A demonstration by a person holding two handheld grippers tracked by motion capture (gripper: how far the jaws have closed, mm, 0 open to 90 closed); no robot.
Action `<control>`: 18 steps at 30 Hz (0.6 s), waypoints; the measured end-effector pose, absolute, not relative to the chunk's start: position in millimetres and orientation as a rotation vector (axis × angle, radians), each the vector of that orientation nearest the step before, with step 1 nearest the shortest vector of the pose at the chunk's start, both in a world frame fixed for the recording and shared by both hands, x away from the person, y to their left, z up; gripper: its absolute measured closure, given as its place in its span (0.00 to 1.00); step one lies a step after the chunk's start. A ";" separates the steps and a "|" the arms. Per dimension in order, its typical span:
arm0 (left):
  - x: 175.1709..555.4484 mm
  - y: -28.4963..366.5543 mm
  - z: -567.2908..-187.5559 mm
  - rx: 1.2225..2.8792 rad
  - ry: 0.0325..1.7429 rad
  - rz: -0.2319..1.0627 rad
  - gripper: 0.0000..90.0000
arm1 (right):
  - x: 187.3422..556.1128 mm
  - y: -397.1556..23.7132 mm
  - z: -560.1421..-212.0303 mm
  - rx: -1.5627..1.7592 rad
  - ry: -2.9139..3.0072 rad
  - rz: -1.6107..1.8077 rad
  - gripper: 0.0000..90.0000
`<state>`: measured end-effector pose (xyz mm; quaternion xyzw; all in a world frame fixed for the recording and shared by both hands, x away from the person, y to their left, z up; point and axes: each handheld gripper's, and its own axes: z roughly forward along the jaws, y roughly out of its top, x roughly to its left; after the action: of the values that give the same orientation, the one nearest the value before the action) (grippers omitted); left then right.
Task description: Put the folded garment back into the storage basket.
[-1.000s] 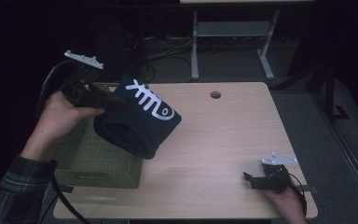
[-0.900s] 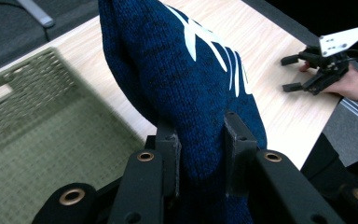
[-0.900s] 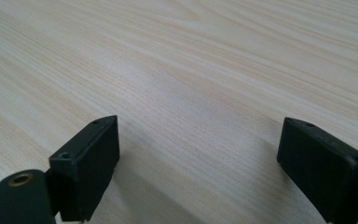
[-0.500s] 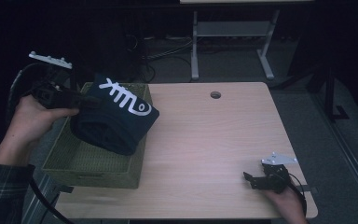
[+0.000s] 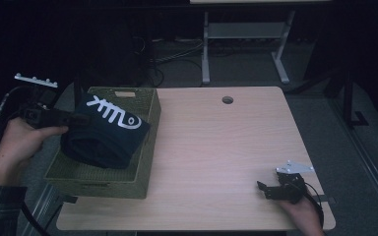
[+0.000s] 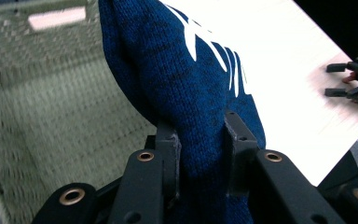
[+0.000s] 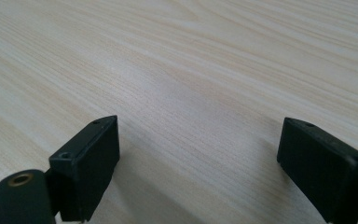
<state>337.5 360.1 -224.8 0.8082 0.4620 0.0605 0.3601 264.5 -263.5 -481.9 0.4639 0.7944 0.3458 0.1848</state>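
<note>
The left gripper (image 6: 200,154) pinches a fold of the dark blue knitted garment (image 5: 106,130), which hangs over the green woven basket (image 5: 145,167) at the table's (image 5: 226,147) nine o'clock side. Its white print is partly folded under, and the bundle covers much of the basket's inside. The right gripper (image 7: 198,163) rests at the table's five o'clock corner, jaws spread wide over bare wood, tips cut off by the frame.
</note>
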 end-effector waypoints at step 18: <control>341.0 387.5 -269.0 2.024 1.309 0.108 0.80 | 264.7 -263.6 -482.0 1.308 2.234 0.972 0.14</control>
<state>341.0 387.5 -269.0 0.7838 0.5069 0.0418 0.3563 264.7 -263.6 -482.0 0.4648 0.7936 0.3453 0.1871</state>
